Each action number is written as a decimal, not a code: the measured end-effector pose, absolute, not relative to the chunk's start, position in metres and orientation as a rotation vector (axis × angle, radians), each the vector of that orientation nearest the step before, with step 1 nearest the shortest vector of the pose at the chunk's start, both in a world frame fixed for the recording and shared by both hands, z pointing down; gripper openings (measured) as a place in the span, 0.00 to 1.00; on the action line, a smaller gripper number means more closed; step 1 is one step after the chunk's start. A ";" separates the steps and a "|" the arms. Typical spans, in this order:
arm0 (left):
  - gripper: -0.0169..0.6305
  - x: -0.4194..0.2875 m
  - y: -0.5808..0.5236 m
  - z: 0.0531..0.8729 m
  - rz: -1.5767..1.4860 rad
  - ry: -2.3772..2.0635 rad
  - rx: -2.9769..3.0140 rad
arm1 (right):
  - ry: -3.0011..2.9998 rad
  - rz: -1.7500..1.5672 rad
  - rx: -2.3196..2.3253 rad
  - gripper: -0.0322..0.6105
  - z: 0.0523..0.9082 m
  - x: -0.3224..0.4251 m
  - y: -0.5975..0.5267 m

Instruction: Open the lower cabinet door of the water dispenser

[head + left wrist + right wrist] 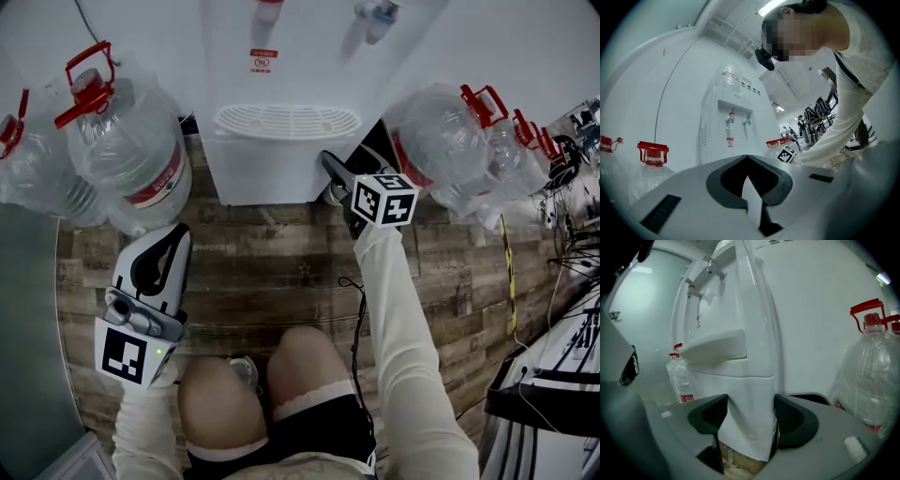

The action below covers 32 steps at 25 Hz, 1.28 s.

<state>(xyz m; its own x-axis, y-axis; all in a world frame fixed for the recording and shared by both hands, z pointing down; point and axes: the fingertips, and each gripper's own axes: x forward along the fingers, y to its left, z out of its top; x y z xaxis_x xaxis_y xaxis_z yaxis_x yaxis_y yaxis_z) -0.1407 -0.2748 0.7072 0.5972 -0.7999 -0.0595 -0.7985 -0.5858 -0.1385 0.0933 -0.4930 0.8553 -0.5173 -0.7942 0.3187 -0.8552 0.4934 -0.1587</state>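
The white water dispenser (281,56) stands against the wall, its drip tray (286,120) above the lower cabinet door (267,173). My right gripper (352,155) is at the cabinet's front right corner. In the right gripper view its jaws stand wide apart, one on each side of that corner (750,413), which fills the gap between them; my right gripper (750,404) is open. My left gripper (176,232) hangs over the wooden floor, well left of and short of the cabinet. Its tips meet with nothing between them, so my left gripper (747,157) is shut, facing the dispenser (733,126).
Large water bottles with red caps flank the dispenser: one at the left (127,141), another further left (28,178), several at the right (450,141). The person's knees (262,384) are over the plank floor (272,262). Cables and equipment (562,309) crowd the right edge.
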 end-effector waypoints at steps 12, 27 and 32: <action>0.03 -0.140 -0.277 0.708 0.022 1.334 -2.664 | -2.532 0.461 1.460 0.52 0.853 0.095 -0.480; 0.03 -0.112 -0.259 0.688 0.046 1.261 -2.647 | -2.606 0.528 1.515 0.52 0.849 0.092 -0.402; 0.03 -0.110 -0.255 0.684 0.034 1.248 -2.633 | -2.627 0.509 1.509 0.52 0.848 0.085 -0.374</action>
<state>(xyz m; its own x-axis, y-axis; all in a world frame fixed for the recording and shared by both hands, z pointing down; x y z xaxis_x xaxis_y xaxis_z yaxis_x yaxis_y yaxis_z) -0.1099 -0.2546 0.6838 0.6378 -0.7612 -0.1172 -0.7664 -0.6123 -0.1941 0.0852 -0.3737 0.8483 -0.5158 -0.8275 0.2221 -0.8505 0.4633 -0.2490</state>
